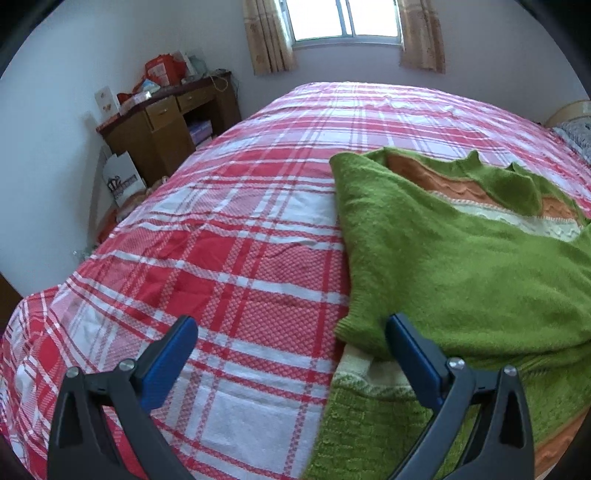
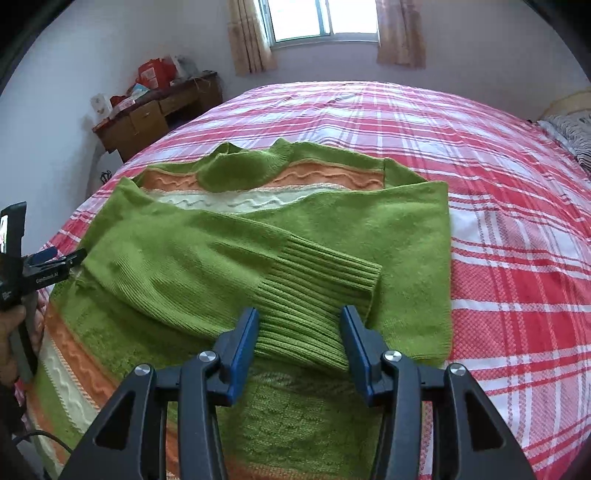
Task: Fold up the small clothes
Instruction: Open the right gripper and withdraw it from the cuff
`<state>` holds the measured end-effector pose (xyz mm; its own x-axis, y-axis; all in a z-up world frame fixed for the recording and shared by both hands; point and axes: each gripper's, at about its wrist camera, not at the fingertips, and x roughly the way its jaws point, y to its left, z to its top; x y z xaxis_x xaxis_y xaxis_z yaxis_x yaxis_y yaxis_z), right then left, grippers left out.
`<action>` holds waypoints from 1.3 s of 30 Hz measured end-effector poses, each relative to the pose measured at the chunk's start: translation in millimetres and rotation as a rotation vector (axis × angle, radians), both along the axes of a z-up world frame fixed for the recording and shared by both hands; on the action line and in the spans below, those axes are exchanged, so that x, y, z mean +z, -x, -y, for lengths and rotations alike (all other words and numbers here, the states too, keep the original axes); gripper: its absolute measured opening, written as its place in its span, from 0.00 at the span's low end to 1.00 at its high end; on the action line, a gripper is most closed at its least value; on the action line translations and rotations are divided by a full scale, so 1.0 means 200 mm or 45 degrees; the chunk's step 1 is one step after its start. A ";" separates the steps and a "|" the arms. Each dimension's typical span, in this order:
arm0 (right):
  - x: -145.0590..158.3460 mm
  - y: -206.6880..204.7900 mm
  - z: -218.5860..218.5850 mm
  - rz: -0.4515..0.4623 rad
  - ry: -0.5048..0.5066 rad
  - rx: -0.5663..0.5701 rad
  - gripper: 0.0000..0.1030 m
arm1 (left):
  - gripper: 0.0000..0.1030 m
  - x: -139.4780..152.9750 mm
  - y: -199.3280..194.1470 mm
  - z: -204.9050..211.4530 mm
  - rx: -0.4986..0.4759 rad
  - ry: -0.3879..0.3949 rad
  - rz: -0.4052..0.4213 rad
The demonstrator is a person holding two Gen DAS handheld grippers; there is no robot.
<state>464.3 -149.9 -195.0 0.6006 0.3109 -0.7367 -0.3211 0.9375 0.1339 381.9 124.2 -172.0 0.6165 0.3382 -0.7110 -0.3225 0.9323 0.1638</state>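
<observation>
A green knitted sweater (image 2: 369, 229) with orange and cream stripes lies flat on the red plaid bed (image 2: 517, 258), both sleeves folded in across its front. My right gripper (image 2: 300, 312) stands open over the ribbed cuff (image 2: 317, 288) of the top sleeve. The cuff lies slack between the blue pads (image 2: 243, 343) and is not pinched. My left gripper (image 1: 291, 321) is wide open at the sweater's (image 1: 461, 266) left edge, one fingertip over the folded sleeve, the other over bare sheet. In the right wrist view it shows at the far left (image 2: 55, 258), held by a hand (image 2: 11, 332).
A brown desk (image 1: 166, 125) piled with red bags stands against the far left wall, a white paper bag (image 1: 122, 181) on the floor beside it. A patterned pillow (image 1: 576, 136) lies at the bed's right end. A curtained window (image 1: 343, 22) is behind.
</observation>
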 end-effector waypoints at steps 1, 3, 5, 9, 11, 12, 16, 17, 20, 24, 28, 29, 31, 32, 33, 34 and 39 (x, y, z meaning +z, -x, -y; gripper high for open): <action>0.00 0.00 0.00 -0.001 0.000 -0.001 0.47 | 1.00 0.00 -0.01 0.00 0.000 -0.006 -0.003; 0.00 -0.01 -0.01 -0.004 0.016 -0.005 0.47 | 1.00 0.00 -0.01 0.00 0.000 -0.010 -0.012; 0.00 0.00 -0.02 0.003 0.030 -0.012 0.47 | 1.00 0.00 -0.02 0.01 0.001 -0.026 -0.011; 0.00 0.00 -0.02 0.007 0.015 -0.018 0.50 | 1.00 0.00 -0.03 0.02 -0.005 -0.036 -0.022; 0.00 -0.02 -0.02 -0.006 0.011 -0.009 0.54 | 1.00 0.01 -0.03 0.03 -0.011 -0.046 -0.025; 0.01 -0.02 -0.03 -0.008 0.022 -0.006 0.55 | 1.00 0.01 -0.03 0.04 -0.012 -0.052 -0.026; 0.03 0.01 -0.05 0.001 0.034 -0.041 0.55 | 1.00 0.04 0.01 0.07 -0.053 -0.044 -0.016; 0.04 0.03 -0.04 0.003 0.010 -0.051 0.56 | 1.00 0.04 0.03 0.07 -0.065 -0.026 -0.022; 0.06 0.08 -0.01 0.010 -0.018 -0.070 0.56 | 1.00 0.05 0.07 0.09 -0.096 0.001 -0.039; 0.09 0.15 0.00 0.026 -0.034 -0.066 0.56 | 1.00 0.08 0.14 0.13 -0.140 0.009 -0.020; 0.12 0.25 0.02 0.028 -0.056 -0.051 0.56 | 1.00 0.12 0.23 0.16 -0.180 0.030 -0.003; 0.12 0.28 0.02 0.028 -0.057 -0.046 0.56 | 1.00 0.12 0.26 0.17 -0.191 0.034 -0.002; 0.13 0.33 0.03 0.033 -0.056 -0.038 0.56 | 1.00 0.13 0.31 0.18 -0.209 0.034 0.000; 0.13 0.37 0.03 0.030 -0.058 -0.031 0.56 | 1.00 0.14 0.34 0.19 -0.222 0.029 0.000; 0.13 0.40 0.03 0.028 -0.061 -0.025 0.56 | 1.00 0.14 0.37 0.20 -0.233 0.023 -0.001; 0.14 0.44 0.03 0.026 -0.065 -0.018 0.56 | 1.00 0.14 0.38 0.20 -0.242 0.024 -0.002; 0.12 0.59 0.05 0.018 -0.063 0.013 0.57 | 1.00 0.15 0.52 0.23 -0.289 0.034 -0.008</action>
<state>345.5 -159.1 -171.0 0.6077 0.3527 -0.7115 -0.3325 0.9266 0.1754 278.3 77.3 -141.8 0.6704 0.1720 -0.7218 -0.1028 0.9849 0.1393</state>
